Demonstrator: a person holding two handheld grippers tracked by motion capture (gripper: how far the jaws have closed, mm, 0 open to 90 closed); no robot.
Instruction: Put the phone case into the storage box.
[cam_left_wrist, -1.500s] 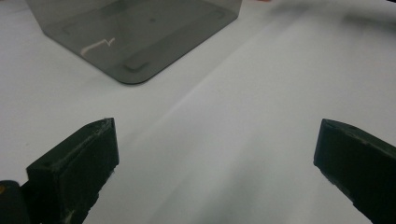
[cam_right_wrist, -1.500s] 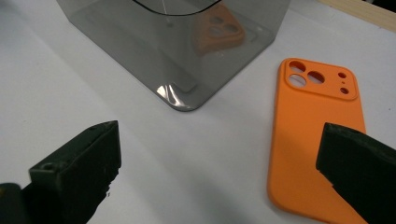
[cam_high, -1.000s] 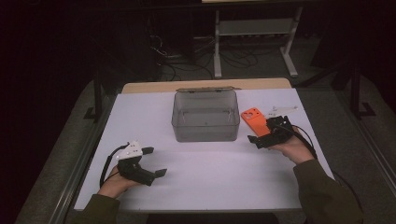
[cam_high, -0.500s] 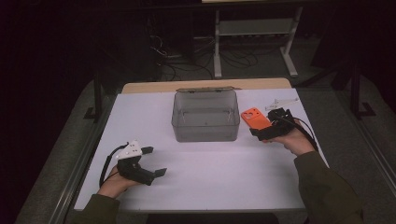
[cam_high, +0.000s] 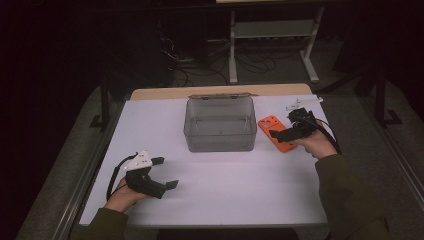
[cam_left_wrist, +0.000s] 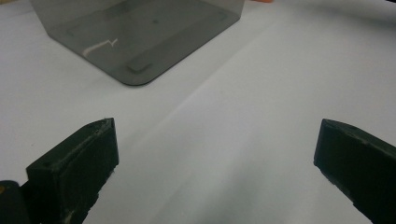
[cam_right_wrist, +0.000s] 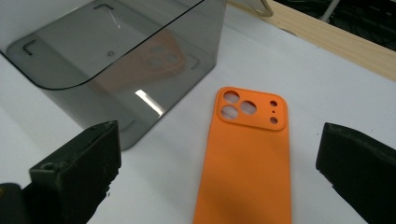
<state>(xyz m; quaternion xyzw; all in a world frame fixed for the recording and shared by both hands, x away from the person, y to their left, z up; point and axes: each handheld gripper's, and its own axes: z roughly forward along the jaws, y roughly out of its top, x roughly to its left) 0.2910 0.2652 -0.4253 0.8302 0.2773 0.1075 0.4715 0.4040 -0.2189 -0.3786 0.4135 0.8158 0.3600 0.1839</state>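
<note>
Between the wide-spread matte black jaws of the right gripper (cam_right_wrist: 219, 172), nothing gripped; just below and ahead, lying flat on the white table cover (cam_right_wrist: 327, 93), an orange phone case (cam_right_wrist: 245, 158), smooth and soft-looking, rounded corners, three round lens holes and two tiny ones in a raised block at its far end. Seen from above, right gripper (cam_high: 281, 136) at about 3 o'clock on the table, hovering over the near edge of the phone case (cam_high: 272, 129), held by a hand in a dark olive sleeve. Just beside the case toward 9 o'clock, a smoky grey translucent plastic box (cam_high: 220, 125), rectangular with rounded corners, glossy walls catching an orange reflection in the right gripper view (cam_right_wrist: 116, 65). Down at 7 o'clock, left gripper (cam_high: 167, 172) with blocky, scuffed black jaws also spread wide and empty over bare white surface, well apart from the box (cam_left_wrist: 140, 37). Along the 12 o'clock edge, a strip of pale bare wood (cam_high: 165, 93).
</note>
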